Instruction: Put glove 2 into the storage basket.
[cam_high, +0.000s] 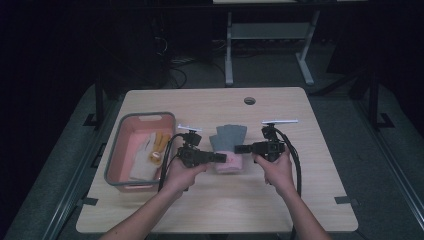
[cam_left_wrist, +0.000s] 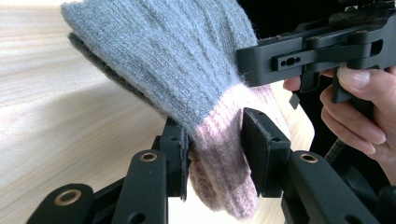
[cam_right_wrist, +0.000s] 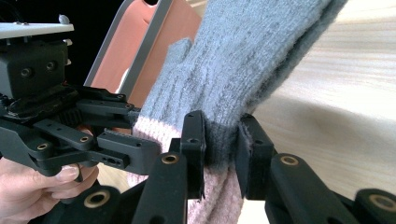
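High view: left gripper (cam_high: 223, 157) and right gripper (cam_high: 239, 148) clamped on glove (cam_high: 228, 142), mid-table (cam_high: 280, 105), right of pink bin (cam_high: 116, 150). Left gripper view: pink cuff pinched. Right gripper view: grey knit pinched at cuff edge.

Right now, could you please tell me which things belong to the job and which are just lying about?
In the job:
glove
left gripper, shut on its pink cuff
right gripper, shut on it too

Lying about:
bin
pale gloves in it
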